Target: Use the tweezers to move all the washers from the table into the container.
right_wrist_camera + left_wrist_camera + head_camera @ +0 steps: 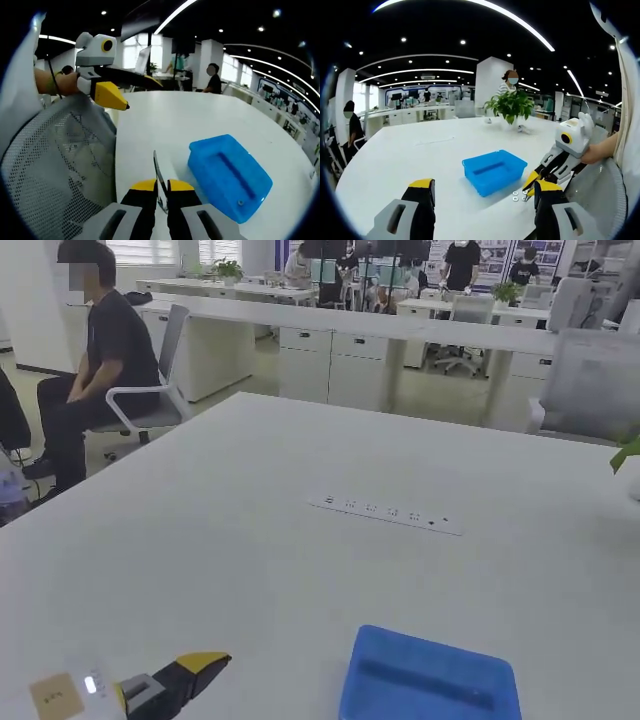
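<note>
Pick-up step: R gripper [161,186], fingers pinching slim metal tweezers [157,170], poised w/ small metal washers [517,194] just ahead of fingers; L gripper [485,185] fingers spread. Next: precise nip.

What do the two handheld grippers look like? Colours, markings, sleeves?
They match: the left gripper and right gripper have grey bodies with oblong slots, black fingers and yellow tips. In the head view a gripper carries a tan label and a small lit indicator. The forearm is bare, with no sleeve over it.
</note>
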`<act>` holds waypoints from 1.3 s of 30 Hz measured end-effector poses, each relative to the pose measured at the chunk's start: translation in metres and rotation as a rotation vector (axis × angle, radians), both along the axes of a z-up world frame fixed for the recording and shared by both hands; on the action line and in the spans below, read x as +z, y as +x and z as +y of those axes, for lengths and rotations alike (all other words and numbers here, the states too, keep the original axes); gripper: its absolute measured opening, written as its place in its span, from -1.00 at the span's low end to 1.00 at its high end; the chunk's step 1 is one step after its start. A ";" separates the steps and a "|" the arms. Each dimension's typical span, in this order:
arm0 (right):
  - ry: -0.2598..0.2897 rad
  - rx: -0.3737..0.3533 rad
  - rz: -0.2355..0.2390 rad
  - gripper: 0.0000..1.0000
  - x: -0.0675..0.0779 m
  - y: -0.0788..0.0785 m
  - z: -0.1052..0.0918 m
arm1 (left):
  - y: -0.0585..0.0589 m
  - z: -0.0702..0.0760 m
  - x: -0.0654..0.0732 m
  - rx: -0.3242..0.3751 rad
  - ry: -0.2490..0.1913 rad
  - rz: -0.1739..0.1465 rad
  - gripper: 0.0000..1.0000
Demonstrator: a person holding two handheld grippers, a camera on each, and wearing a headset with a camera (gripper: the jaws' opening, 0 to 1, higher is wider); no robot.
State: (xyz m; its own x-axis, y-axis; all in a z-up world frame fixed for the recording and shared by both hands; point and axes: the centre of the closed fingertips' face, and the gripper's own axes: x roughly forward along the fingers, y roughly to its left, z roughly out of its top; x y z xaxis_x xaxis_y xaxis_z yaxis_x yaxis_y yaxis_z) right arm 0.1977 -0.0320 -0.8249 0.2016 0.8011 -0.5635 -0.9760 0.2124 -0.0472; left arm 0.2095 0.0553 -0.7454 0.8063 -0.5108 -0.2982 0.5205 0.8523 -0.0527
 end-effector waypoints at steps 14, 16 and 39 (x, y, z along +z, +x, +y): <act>-0.078 0.111 -0.120 -0.96 -0.004 -0.007 0.003 | 0.000 0.000 0.000 0.001 0.000 0.001 0.64; -0.088 0.109 -0.122 -0.96 -0.003 -0.006 0.001 | 0.000 0.000 0.000 0.000 -0.001 0.000 0.64; 0.093 -0.084 -0.060 -0.95 0.060 0.042 -0.002 | 0.001 0.001 0.001 0.001 -0.012 -0.004 0.63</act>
State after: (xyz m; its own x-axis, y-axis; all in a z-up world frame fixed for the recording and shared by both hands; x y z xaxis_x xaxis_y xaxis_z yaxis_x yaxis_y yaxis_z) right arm 0.2393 -0.0341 -0.7648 0.3008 0.8284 -0.4725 -0.9508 0.2991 -0.0810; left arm 0.2102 0.0559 -0.7444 0.8081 -0.5130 -0.2894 0.5194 0.8524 -0.0608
